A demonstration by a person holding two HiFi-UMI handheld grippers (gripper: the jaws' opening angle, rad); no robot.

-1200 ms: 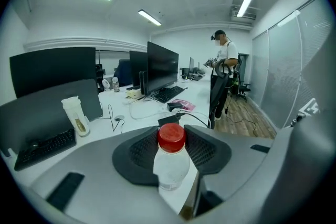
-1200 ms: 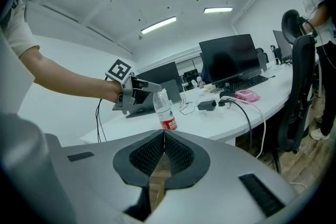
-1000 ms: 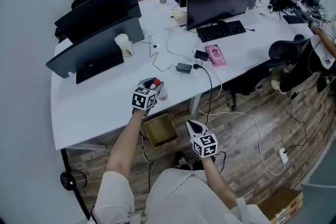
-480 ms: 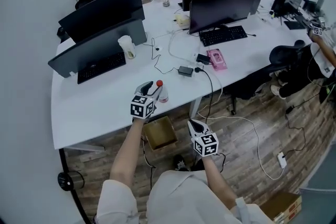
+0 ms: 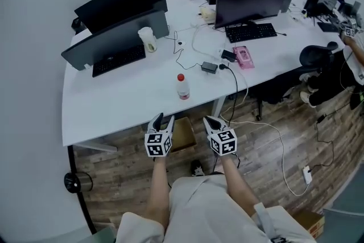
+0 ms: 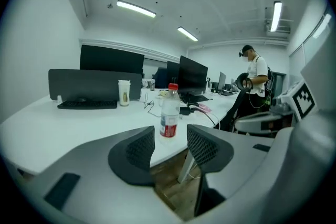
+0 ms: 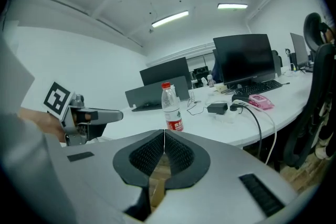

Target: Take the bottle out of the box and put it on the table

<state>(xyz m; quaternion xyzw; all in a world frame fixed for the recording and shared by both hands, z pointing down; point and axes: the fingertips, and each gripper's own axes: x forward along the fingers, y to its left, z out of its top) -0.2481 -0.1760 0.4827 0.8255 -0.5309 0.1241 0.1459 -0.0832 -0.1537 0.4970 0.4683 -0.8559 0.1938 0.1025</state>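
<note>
Head view: a clear plastic bottle with a red cap and red label (image 5: 182, 87) stands upright on the curved white table (image 5: 125, 102), near its front edge and apart from everything else. The open brown cardboard box (image 5: 183, 132) sits on the wooden floor under that edge, at six o'clock from the bottle. The left gripper (image 5: 161, 118) and the right gripper (image 5: 211, 121) hang side by side over the floor, at seven and five o'clock from the bottle, neither touching it, with the box between them. Farther up the table lie a black power adapter (image 5: 209, 67) at one o'clock from the bottle, a pink tissue pack (image 5: 245, 56) beyond it, and a pale paper cup (image 5: 148, 40) at eleven o'clock beside a black keyboard (image 5: 118, 60). Left gripper view: the left gripper (image 6: 170, 136) has its jaws spread wide with nothing between the pads; the bottle (image 6: 169, 111) shows through the gap at twelve o'clock, standing farther off on the table. The paper cup (image 6: 124, 93) is at ten o'clock from the bottle, and a person in a white shirt (image 6: 255, 81) stands at three o'clock. Right gripper view: the right gripper (image 7: 164, 138) has its jaws pressed together, pinching nothing. The bottle (image 7: 171, 107) rises just above the tips at twelve o'clock, on the table; the left gripper (image 7: 89, 117) reaches in from nine o'clock, and the tissue pack (image 7: 261, 102) lies at three o'clock.
</note>
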